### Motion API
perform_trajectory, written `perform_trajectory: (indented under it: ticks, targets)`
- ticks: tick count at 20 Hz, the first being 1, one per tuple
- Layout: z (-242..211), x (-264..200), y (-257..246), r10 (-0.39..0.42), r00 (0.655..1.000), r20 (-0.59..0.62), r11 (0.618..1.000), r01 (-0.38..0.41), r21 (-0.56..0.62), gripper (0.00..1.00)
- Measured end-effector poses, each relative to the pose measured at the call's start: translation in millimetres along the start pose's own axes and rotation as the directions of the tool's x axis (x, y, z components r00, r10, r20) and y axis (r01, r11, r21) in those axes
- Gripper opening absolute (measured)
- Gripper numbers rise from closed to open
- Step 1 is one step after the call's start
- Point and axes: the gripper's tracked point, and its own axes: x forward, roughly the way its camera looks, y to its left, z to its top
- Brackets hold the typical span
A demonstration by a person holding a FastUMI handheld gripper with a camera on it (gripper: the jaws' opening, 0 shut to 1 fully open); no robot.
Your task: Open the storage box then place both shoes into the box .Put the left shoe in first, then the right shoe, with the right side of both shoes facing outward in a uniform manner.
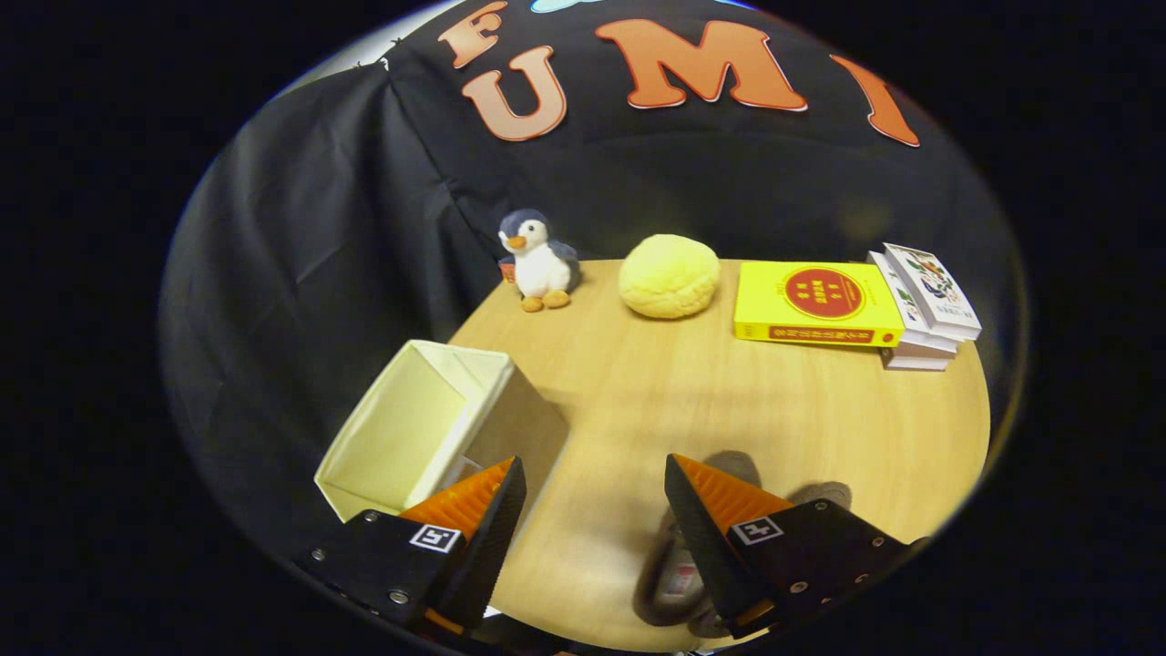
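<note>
The open cream fabric storage box [428, 424] is sitting at the round wooden counter's [729, 410] left edge, just beside the left finger. The gripper [594, 506] is hovering over bare wood, jaws spread wide, gripping nothing.

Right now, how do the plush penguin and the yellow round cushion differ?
The plush penguin stands upright; the yellow round cushion sits as a low dome. The penguin is grey, white and orange; the cushion plain yellow and larger. Both rest on the table, far beyond the open gripper.
</note>
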Motion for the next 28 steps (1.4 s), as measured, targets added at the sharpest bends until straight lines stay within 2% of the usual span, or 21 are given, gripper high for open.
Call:
perform_trajectory:
  ticks: [4,8,16,23,28]
  targets:
    - [-44.2,-5.6,-42.0,-0.081,0.992,-0.093,0.997,0.08,-0.015,0.91]
    - [-72.4,-6.1,-66.4,-0.123,0.981,-0.153,0.992,0.116,-0.051,0.84]
    - [-98.4,15.9,-86.0,-0.168,0.964,-0.205,0.983,0.148,-0.108,0.63]
    - [-104.2,35.9,-96.8,-0.219,0.952,-0.214,0.972,0.194,-0.132,0.45]
    - [-104.2,50.6,-106.2,-0.249,0.942,-0.224,0.968,0.231,-0.1,0.36]
